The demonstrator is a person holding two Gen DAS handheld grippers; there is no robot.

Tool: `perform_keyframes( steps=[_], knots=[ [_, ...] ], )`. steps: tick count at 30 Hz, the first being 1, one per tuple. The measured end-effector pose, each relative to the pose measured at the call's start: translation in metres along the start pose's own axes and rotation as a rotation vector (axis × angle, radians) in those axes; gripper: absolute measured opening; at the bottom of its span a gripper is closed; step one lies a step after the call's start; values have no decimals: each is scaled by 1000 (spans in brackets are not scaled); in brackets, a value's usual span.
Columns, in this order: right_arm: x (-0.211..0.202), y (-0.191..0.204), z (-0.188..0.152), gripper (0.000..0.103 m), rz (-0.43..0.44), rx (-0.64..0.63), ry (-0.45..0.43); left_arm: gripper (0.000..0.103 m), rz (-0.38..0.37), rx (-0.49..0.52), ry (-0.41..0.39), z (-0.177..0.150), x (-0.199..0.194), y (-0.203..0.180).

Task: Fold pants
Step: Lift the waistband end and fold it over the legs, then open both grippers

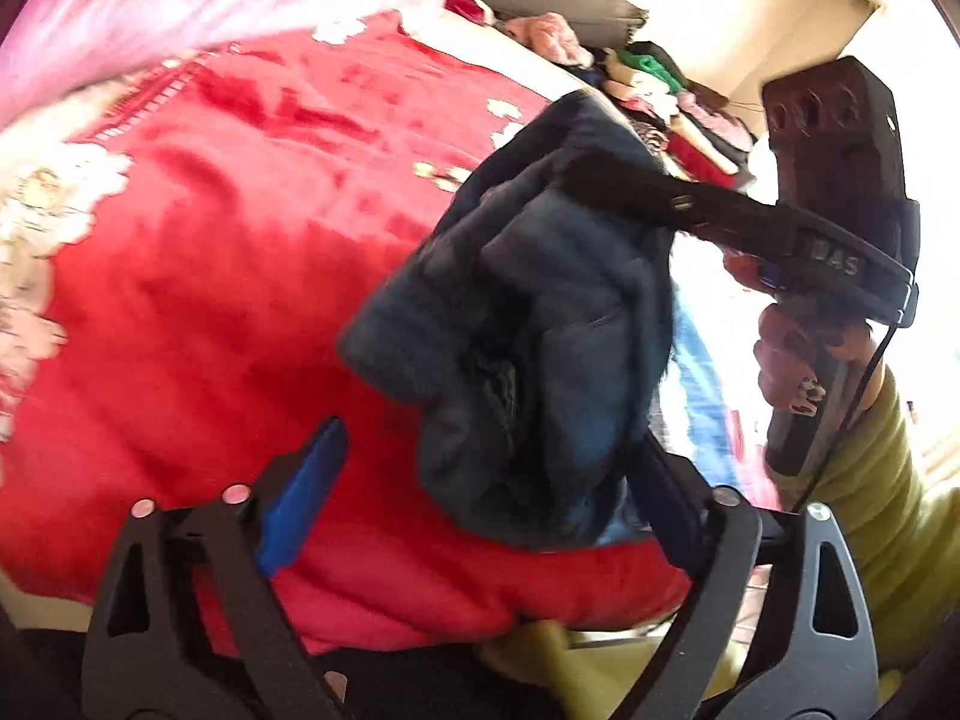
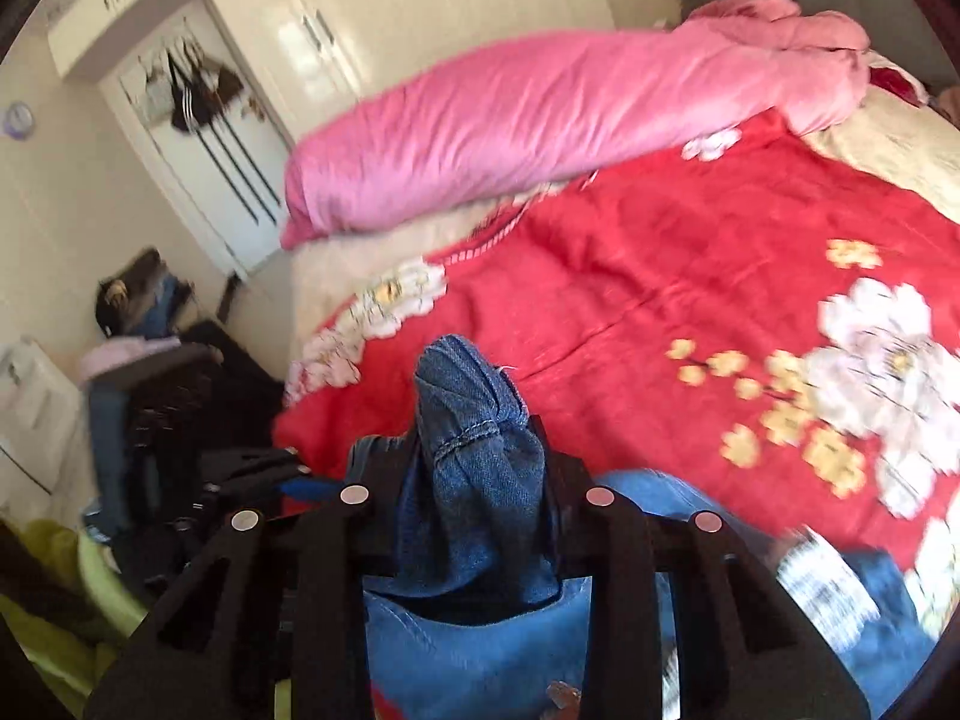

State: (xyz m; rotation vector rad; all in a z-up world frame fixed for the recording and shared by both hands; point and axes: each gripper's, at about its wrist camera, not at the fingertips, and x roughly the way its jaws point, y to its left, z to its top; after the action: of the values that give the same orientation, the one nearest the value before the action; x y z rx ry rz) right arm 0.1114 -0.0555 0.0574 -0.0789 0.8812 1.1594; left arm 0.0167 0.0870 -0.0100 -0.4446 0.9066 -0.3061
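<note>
The pants are blue jeans. In the right wrist view my right gripper [image 2: 474,438] is shut on a bunched fold of the jeans [image 2: 474,408], with more denim hanging below. In the left wrist view the jeans [image 1: 540,324] hang as a dark blue bundle above the red floral blanket [image 1: 240,240]. The right gripper [image 1: 606,177] pinches their top edge there. My left gripper [image 1: 480,468] is open, its blue-padded fingers [image 1: 300,498] spread either side of the bundle's lower part, not closed on it.
A pink rolled duvet [image 2: 540,114] lies along the far side of the bed. Piles of clothes [image 1: 660,90] sit at the bed's far end. White wardrobes [image 2: 312,30] and a cluttered chair [image 2: 138,354] stand left of the bed.
</note>
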Motion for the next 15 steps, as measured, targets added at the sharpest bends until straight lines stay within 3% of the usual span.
perform_keyframes(
  steps=[5, 9, 12, 13, 15],
  knots=[
    [-40, -13, -14, 30, -2, 31, -71, 85, -124, -1, 26, 9, 20, -29],
    [-69, -25, -25, 30, -23, 67, -126, 83, -184, 70, 13, 18, 26, -70],
    [-93, -40, -41, 47, -52, 134, -177, 83, -204, 143, 18, 17, 32, -101],
    [-103, -47, -50, 60, -68, 166, -196, 83, -210, 167, 25, 15, 35, -110],
    [-121, -60, -71, 66, -122, 232, -226, 83, -231, 217, 55, 9, 46, -127]
  ],
)
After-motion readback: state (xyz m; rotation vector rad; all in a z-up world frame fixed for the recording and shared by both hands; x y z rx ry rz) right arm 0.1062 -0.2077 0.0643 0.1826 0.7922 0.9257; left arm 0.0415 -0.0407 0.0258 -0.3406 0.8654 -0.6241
